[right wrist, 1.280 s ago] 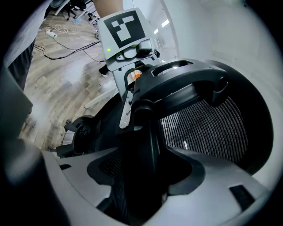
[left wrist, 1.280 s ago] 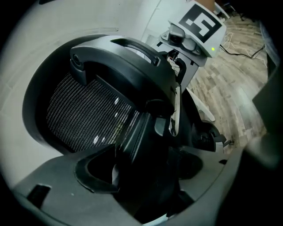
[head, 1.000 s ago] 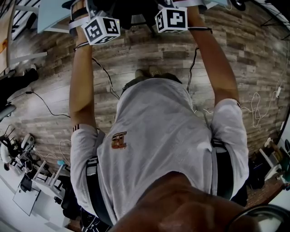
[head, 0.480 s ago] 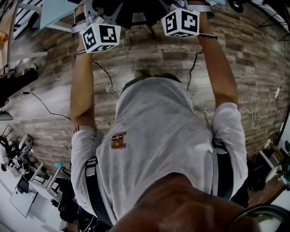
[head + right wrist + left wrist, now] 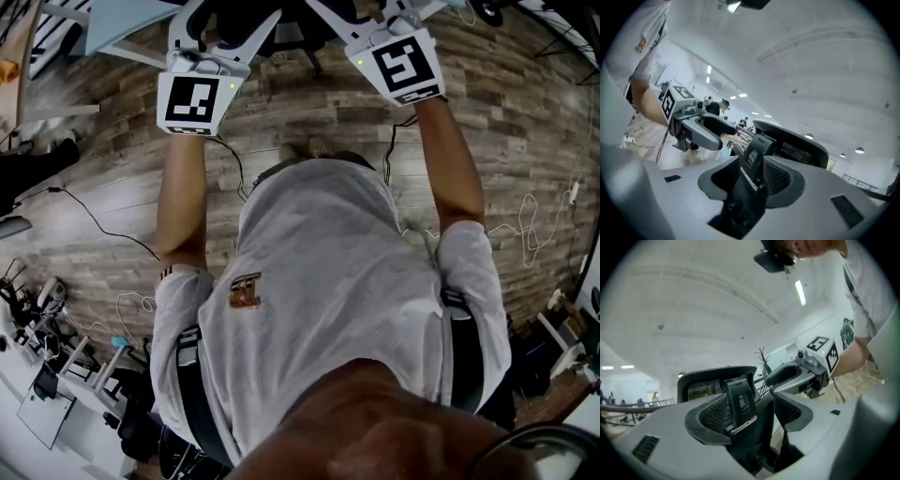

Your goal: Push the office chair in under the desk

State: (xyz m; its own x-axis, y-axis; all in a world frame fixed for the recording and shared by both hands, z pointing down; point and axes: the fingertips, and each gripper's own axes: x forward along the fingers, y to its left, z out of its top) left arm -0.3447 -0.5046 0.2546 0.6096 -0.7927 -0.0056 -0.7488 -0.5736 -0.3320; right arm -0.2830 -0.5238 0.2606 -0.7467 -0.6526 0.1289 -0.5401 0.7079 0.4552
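Left tongs (image 5: 750,409) stand apart astride the black back post of the office chair (image 5: 717,373); right tongs (image 5: 750,183), jaws just closing, straddle it unclamped; chair sits between them beside the pale surface (image 5: 122,19).

Left gripper (image 5: 753,411) jaws straddle the office chair (image 5: 715,380) back spine, gap showing on one side (not clamped). Right gripper (image 5: 785,375) sits just beyond.
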